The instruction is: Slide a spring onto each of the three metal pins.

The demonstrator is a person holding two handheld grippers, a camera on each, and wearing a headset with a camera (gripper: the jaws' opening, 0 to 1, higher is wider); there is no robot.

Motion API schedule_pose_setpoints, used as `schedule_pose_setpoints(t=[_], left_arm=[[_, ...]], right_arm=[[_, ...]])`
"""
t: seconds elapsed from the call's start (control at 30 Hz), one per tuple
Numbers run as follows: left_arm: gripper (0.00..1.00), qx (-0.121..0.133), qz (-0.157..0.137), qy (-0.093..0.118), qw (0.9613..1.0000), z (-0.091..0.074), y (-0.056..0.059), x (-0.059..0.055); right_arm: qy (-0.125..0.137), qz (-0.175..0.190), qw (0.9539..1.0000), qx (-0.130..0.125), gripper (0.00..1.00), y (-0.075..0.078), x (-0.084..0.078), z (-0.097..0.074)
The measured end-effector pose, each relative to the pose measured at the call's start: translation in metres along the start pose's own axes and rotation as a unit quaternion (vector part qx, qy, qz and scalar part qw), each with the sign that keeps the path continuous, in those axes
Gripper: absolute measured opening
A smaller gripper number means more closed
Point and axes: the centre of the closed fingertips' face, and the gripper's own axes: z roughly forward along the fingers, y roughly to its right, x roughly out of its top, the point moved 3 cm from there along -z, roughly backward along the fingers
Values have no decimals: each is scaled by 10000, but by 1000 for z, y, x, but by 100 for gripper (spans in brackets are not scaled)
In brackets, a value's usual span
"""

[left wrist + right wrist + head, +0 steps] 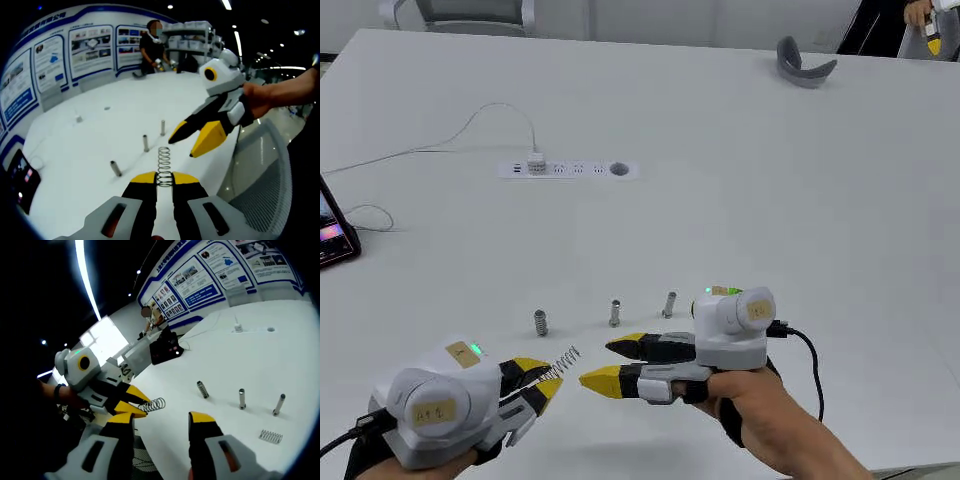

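Three short metal pins stand in a row on the white table [770, 200]. The left pin [541, 322] wears a spring; the middle pin [615, 312] and right pin [669, 304] are bare. My left gripper [542, 378] is shut on one end of a spring [566, 359], which sticks out toward the pins; the spring [164, 161] rises from between the yellow tips. My right gripper [610, 363] is open and holds nothing, just right of that spring. Another loose spring [270, 436] lies on the table near the right pin [278, 404].
A white power strip [570, 169] with a plugged cable lies farther back. A tablet [332, 235] rests at the left edge. A grey curved band [805, 62] sits at the far right. A person stands beyond the table [152, 47].
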Motion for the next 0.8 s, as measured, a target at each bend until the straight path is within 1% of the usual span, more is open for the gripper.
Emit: schedule_pose_setpoints(t=[0.13,0.23,0.33,0.53,0.8], left_arm=[[11,-141,108,5,9998,3,10,4],[11,-200,203,2,9996,4,15,6],[11,-231,208,21,9995,6,17,8],[11,-311,266,54,9991,7,23,12],[10,-349,348,29,9988,7,26,12]], right_arm=[[100,184,9997,107,39,-2,3,1],[128,276,9994,173,36,-2,3,1],[102,318,9992,214,31,-4,2,1],[135,478,9982,338,25,-8,0,-1],[236,643,9969,399,16,-9,1,-6]])
